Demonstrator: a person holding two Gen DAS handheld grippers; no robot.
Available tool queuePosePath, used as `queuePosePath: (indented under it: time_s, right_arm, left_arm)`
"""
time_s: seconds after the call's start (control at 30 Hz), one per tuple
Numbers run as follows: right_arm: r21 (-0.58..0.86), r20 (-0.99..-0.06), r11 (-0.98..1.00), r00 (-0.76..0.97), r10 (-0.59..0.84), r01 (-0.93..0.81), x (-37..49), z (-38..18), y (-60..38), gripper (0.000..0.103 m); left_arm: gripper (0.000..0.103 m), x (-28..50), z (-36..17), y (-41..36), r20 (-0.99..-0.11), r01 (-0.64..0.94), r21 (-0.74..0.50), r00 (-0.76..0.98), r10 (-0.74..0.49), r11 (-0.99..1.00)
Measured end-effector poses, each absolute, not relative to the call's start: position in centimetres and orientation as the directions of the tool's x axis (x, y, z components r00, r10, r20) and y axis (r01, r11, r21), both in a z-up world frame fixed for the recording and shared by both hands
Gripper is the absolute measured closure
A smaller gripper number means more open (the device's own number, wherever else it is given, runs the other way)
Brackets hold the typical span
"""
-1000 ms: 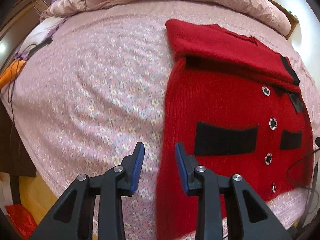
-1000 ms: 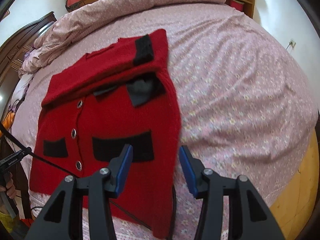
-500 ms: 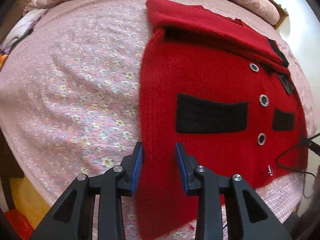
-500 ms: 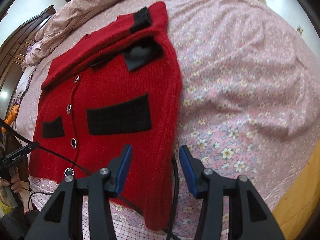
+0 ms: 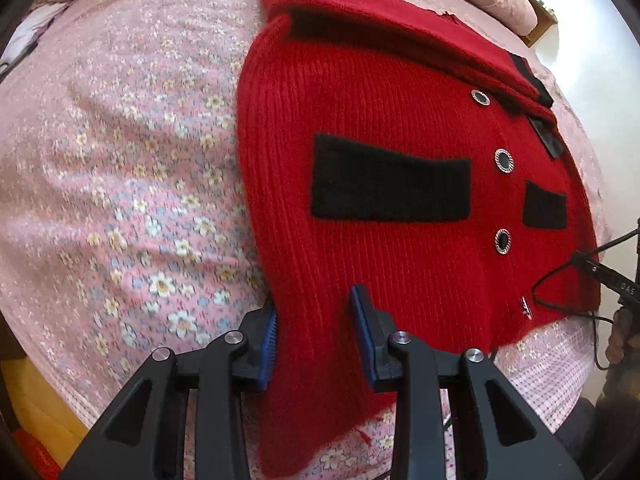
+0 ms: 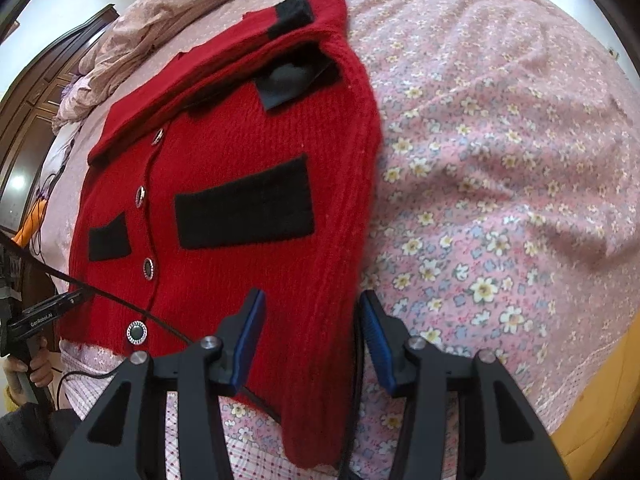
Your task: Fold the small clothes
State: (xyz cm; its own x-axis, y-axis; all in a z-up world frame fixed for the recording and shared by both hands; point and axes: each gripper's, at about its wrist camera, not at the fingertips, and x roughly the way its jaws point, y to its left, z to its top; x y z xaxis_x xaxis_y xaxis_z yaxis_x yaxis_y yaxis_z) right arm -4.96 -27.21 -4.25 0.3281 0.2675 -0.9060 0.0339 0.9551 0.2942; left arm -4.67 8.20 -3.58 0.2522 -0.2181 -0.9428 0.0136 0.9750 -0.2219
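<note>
A small red knit cardigan (image 5: 392, 248) with black pocket patches and silver-rimmed buttons lies flat on the bed, its sleeves folded across the top; it also shows in the right wrist view (image 6: 240, 208). My left gripper (image 5: 316, 328) is open, its blue pads on either side of the cardigan's lower left corner. My right gripper (image 6: 312, 328) is open, its pads on either side of the lower right corner. Neither has closed on the fabric.
The bed has a pink floral sheet (image 5: 132, 184) and a rumpled pink quilt (image 6: 168, 12) at the far end. A black cable (image 6: 120, 300) crosses the cardigan's hem. The bed's near edge and wooden floor (image 6: 608, 392) lie close below the grippers.
Both grippers have moved forward and down to the cardigan's bottom corners, so the hem now lies between their open fingers. The cardigan itself has not moved.
</note>
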Motion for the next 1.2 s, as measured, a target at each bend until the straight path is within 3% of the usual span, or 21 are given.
queuePosePath:
  time_s: [0.43, 0.53, 0.63, 0.7, 0.8, 0.93, 1.2]
  right_arm:
    - [0.263, -0.909, 0.963, 0.32, 0.268, -0.06, -6.2, -4.4, -26.4, 0.054]
    - [0.249, -0.91, 0.966, 0.323, 0.259, -0.073, -6.3, -4.4, -26.3, 0.062]
    - [0.262, -0.905, 0.963, 0.33, 0.268, -0.061, -6.4, -4.5, -27.0, 0.078]
    - [0.29, -0.897, 0.956, 0.335, 0.289, -0.046, -6.5, -4.6, -27.6, 0.088]
    - [0.33, -0.878, 0.943, 0.351, 0.324, -0.044, -6.6, -4.3, -28.1, 0.092]
    - [0.4, -0.84, 0.916, 0.387, 0.38, -0.031, -6.8, -3.4, -28.8, 0.093]
    - [0.528, -0.718, 0.846, 0.491, 0.493, -0.076, -6.3, 0.7, -29.3, 0.093]
  left_arm:
    - [0.078, -5.6, -4.1, 7.9, -0.945, 0.013, -0.243, 0.224, -0.239, 0.97]
    - [0.078, -4.9, -4.4, 7.8, -0.938, 0.022, -0.27, 0.218, -0.268, 0.963]
    - [0.078, -4.8, -4.4, 7.9, -0.931, 0.016, -0.291, 0.227, -0.287, 0.957]
    - [0.085, -4.9, -4.3, 8.2, -0.929, 0.007, -0.293, 0.234, -0.287, 0.956]
    - [0.095, -5.0, -4.4, 8.8, -0.927, -0.013, -0.305, 0.232, -0.294, 0.952]
    - [0.098, -5.4, -3.5, 9.4, -0.912, -0.016, -0.337, 0.254, -0.322, 0.941]
    - [0.099, -4.8, 2.0, 10.9, -0.789, 0.025, -0.513, 0.379, -0.483, 0.858]
